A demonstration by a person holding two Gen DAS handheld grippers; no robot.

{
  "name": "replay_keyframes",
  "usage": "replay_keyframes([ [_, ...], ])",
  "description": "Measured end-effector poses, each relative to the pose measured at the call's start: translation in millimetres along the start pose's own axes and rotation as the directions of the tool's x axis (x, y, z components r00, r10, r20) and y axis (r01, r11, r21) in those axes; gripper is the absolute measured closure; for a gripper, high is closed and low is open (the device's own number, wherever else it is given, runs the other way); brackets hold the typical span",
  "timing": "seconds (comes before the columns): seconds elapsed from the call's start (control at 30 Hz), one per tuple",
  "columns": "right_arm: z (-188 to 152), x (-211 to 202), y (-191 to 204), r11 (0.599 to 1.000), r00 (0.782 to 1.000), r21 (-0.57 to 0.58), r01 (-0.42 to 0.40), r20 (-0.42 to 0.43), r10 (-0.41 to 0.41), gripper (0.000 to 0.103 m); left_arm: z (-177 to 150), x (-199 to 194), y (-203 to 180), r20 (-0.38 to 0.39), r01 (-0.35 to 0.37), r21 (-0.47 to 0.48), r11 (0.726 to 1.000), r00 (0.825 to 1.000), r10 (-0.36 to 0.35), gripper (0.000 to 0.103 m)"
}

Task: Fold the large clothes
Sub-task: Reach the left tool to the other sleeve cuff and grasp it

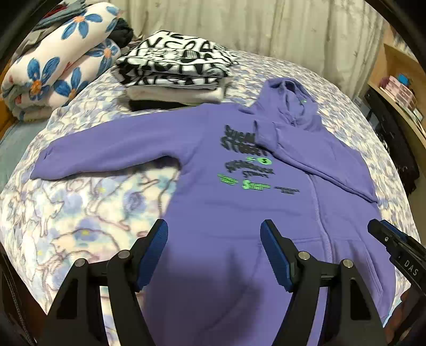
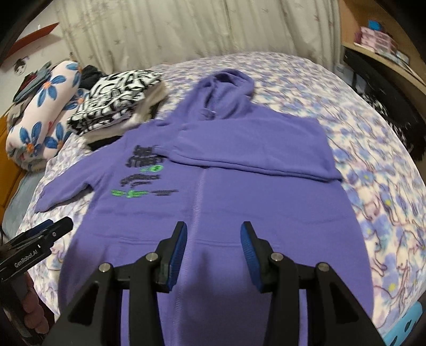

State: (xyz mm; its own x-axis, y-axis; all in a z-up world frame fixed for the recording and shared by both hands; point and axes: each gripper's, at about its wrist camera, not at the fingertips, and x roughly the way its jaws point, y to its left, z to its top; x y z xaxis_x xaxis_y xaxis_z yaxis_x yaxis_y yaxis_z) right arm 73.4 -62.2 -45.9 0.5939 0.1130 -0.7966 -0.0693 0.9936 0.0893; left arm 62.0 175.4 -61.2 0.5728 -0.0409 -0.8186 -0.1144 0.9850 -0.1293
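A: Where did we find the hoodie?

B: We found it flat on the bed, front up, hood toward the curtain. One sleeve lay folded across the chest, partly covering the print. The other sleeve lay stretched out sideways on the bedspread.

A: What state did we record for each claw?

B: We saw the left claw standing wide above the lower front, nothing between its pads. The right claw stood at a narrower gap over the zipper line, also empty. Neither touched the fabric.

A: What else did we note on the bed?

B: We noted a stack of folded clothes beyond the stretched sleeve, and a floral blanket rolled up just beside that stack.
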Motion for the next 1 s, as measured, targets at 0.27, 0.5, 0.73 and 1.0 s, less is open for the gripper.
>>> replay_keyframes([
  [0.27,7,17,63,0.997,1.0,-0.067,-0.025,0.004,0.025,0.061,3,7,54,-0.01,-0.005,-0.057,0.998,1.0,0.004,0.032],
  [0.5,19,42,120,0.991,0.999,-0.122,-0.047,-0.003,0.047,0.061,3,25,125,-0.022,0.003,-0.158,0.987,1.0,-0.006,0.032],
  [0.73,31,74,173,0.981,0.998,-0.184,-0.065,-0.008,0.065,0.061,5,65,205,-0.059,0.068,-0.323,0.944,0.994,-0.092,0.032],
  [1.0,36,112,206,0.972,0.997,-0.222,-0.073,-0.047,0.064,0.061,23,95,281,0.02,0.193,-0.48,0.856,0.978,-0.209,0.032],
])
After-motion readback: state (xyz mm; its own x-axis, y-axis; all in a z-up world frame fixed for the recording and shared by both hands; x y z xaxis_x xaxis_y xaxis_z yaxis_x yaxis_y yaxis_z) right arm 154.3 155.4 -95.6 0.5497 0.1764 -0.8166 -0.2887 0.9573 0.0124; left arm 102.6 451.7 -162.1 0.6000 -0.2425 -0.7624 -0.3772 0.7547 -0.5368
